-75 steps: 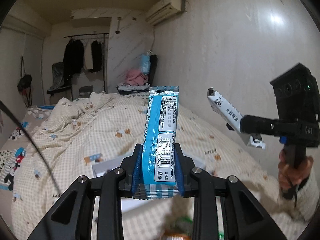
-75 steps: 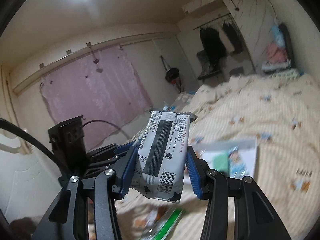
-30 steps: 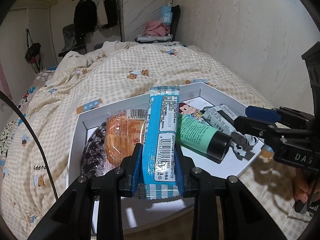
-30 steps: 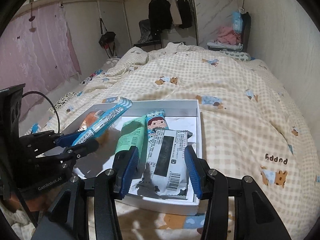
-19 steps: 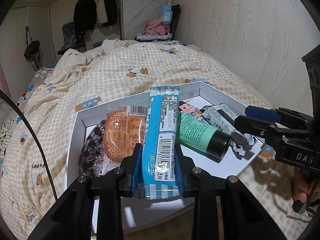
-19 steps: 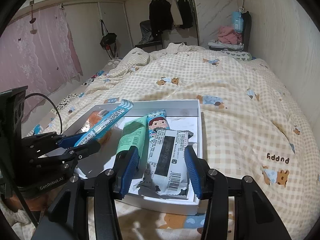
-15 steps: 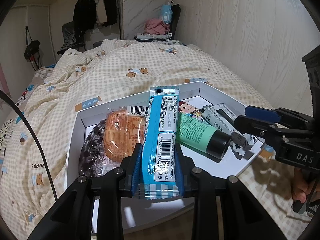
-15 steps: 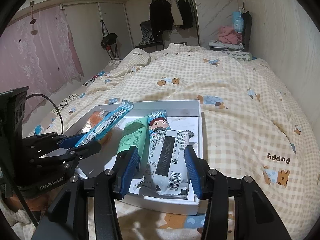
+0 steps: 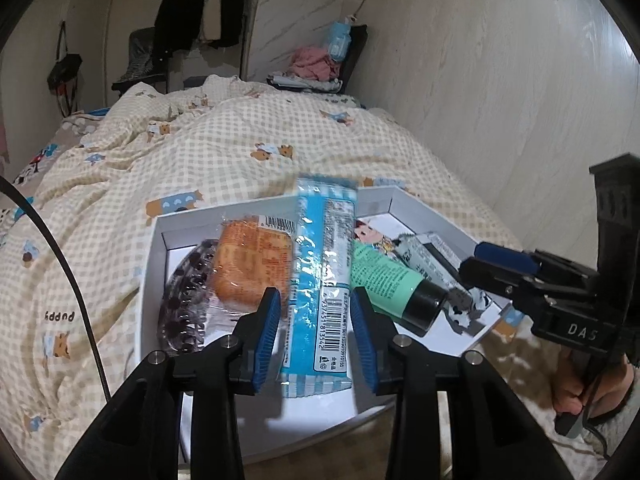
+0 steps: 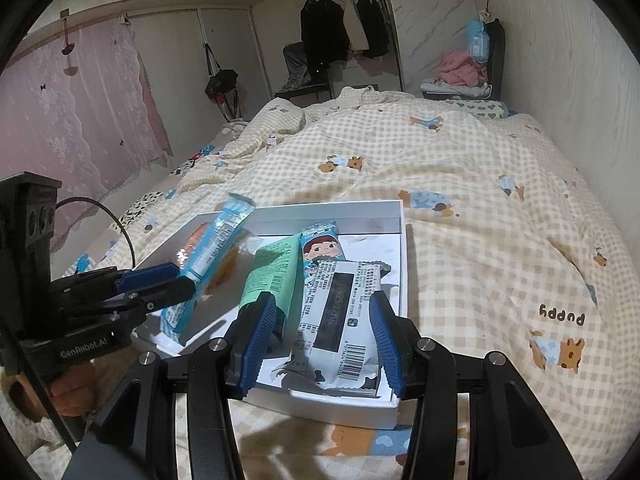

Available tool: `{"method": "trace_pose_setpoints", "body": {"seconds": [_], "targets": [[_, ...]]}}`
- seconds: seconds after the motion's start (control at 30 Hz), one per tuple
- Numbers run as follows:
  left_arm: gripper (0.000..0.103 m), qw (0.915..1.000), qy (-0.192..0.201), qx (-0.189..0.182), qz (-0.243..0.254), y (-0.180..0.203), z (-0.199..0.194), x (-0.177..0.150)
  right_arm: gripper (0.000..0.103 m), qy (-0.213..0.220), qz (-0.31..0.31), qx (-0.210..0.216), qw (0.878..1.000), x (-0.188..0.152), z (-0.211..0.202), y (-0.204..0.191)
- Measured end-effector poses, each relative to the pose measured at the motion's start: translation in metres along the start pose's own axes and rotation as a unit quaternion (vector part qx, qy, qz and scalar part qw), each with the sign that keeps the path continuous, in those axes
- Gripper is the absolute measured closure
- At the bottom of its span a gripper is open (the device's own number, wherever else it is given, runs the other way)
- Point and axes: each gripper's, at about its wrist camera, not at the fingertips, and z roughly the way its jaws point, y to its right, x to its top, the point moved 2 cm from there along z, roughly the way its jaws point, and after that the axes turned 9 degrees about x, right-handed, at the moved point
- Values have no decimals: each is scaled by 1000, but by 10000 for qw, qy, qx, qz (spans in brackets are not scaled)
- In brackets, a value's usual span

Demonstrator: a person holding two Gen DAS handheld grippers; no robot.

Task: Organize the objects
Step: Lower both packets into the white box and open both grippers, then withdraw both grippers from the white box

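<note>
A white tray (image 9: 156, 264) (image 10: 403, 240) lies on the bed. My left gripper (image 9: 316, 336) is open above it, and a long blue snack packet (image 9: 322, 280) (image 10: 208, 256) sits loose and blurred between its jaws. My right gripper (image 10: 320, 340) is open around a grey-white packet (image 10: 340, 316) that rests in the tray's near right corner. The tray also holds a green tube (image 10: 272, 276) (image 9: 384, 276), a cartoon-boy packet (image 10: 322, 244), an orange cake packet (image 9: 252, 264) and a dark hair claw (image 9: 184, 300).
The tray sits on a checked bear-print duvet (image 10: 500, 240). A wall (image 9: 500, 80) runs along the bed's right side. A clothes rack (image 10: 340, 32) and a chair with clothes (image 10: 468, 68) stand beyond the bed's far end.
Both grippers have opened. The blue packet is slipping free of the left jaws, tilted and blurred. The grey-white packet lies in the tray between the right jaws.
</note>
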Motion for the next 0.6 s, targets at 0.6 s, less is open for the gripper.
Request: {"method": "trace_pose_setpoints", "body": {"seconds": [0.6], "targets": [[63,9911,1164,-633,-164,-6,-125,13,53,528,-25,1352,9894,10,-72,-40]]}}
